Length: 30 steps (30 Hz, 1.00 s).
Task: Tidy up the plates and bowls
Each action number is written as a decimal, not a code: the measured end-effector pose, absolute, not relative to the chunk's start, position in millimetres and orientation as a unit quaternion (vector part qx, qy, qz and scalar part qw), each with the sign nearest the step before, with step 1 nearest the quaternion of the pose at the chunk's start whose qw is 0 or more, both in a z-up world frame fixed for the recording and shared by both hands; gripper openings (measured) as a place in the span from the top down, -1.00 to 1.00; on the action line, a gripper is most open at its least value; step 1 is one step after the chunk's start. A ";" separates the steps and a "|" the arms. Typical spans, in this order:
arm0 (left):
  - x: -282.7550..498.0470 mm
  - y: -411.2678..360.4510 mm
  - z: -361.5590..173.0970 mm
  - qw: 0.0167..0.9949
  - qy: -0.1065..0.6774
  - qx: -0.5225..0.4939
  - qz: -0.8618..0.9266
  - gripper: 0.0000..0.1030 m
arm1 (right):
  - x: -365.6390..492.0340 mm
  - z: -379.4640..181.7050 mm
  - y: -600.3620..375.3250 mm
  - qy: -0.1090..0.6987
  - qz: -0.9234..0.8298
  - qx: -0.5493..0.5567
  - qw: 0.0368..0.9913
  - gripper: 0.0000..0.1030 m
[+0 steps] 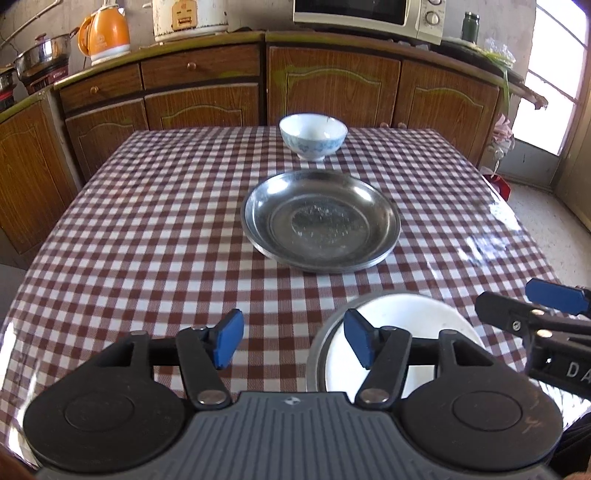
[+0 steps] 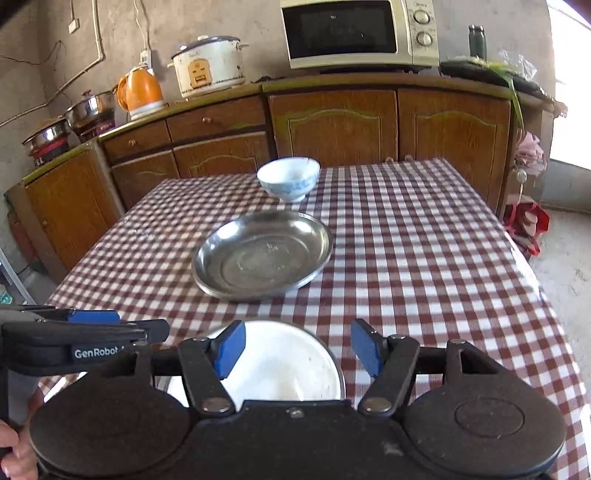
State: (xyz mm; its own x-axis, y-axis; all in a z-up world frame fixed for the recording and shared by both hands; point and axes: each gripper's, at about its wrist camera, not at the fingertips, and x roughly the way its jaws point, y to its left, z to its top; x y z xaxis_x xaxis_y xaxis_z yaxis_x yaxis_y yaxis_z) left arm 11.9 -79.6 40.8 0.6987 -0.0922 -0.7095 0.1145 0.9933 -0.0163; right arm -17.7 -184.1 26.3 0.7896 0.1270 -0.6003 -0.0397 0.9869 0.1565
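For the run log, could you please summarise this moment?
left gripper: open | right gripper: open | white plate: near edge | blue-patterned bowl: untouched

A home kitchen, modest and lived-in — wooden cabinets line a rough plastered wall, their counter carrying a microwave, a white rice cooker and an orange kettle. Steel pots sit on what appear to be small burners at the blurred left edge — and a checked cloth covers the dining table.
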 end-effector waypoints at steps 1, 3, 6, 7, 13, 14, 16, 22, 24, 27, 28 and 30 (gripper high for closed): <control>12.9 -79.0 43.0 0.922 0.383 0.014 -0.056 -0.22 | -16.7 30.1 -183.8 0.318 0.045 0.067 0.945 -0.50; 15.4 -77.1 48.9 0.923 0.380 0.012 -0.056 -0.22 | -13.4 38.1 -183.0 0.314 0.047 0.066 0.946 -0.50; 18.7 -74.1 58.2 0.927 0.371 0.011 -0.054 -0.24 | -7.6 50.8 -181.6 0.304 0.048 0.063 0.949 -0.50; 20.2 -73.5 61.3 0.928 0.370 0.010 -0.054 -0.25 | -5.9 54.5 -181.3 0.301 0.049 0.063 0.950 -0.51; 29.1 -69.4 78.1 0.933 0.357 0.007 -0.052 -0.27 | 8.2 74.8 -177.2 0.288 0.054 0.064 0.954 -0.51; 31.4 -68.8 80.3 0.933 0.355 0.005 -0.052 -0.28 | 9.9 77.4 -176.4 0.286 0.055 0.064 0.955 -0.51; 34.5 -67.0 85.6 0.935 0.350 0.003 -0.051 -0.29 | 14.7 83.6 -174.3 0.282 0.058 0.064 0.956 -0.51; 45.8 -62.6 98.5 0.940 0.338 0.007 -0.045 -0.32 | 30.2 94.7 -168.7 0.275 0.064 0.063 0.957 -0.52; 50.5 -62.1 101.6 0.941 0.335 0.007 -0.045 -0.33 | 35.1 98.0 -166.6 0.273 0.065 0.060 0.958 -0.52; 57.0 -61.4 104.1 0.942 0.333 0.007 -0.044 -0.35 | 44.3 103.2 -164.8 0.269 0.065 0.057 0.959 -0.52; 59.7 -61.4 104.6 0.942 0.334 0.008 -0.044 -0.35 | 47.5 105.0 -164.3 0.268 0.066 0.057 0.959 -0.52; 64.5 -61.2 105.3 0.942 0.334 0.007 -0.044 -0.35 | 54.7 108.5 -162.6 0.267 0.067 0.054 0.960 -0.52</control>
State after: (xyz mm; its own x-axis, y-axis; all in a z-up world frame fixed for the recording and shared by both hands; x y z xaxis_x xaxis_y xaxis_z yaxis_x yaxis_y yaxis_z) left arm 64.5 -61.2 105.3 0.7730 -0.0780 -0.6296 0.0874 0.9960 -0.0161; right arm 54.7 -162.6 108.5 0.8488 0.1584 -0.5045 -0.1004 0.9850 0.1403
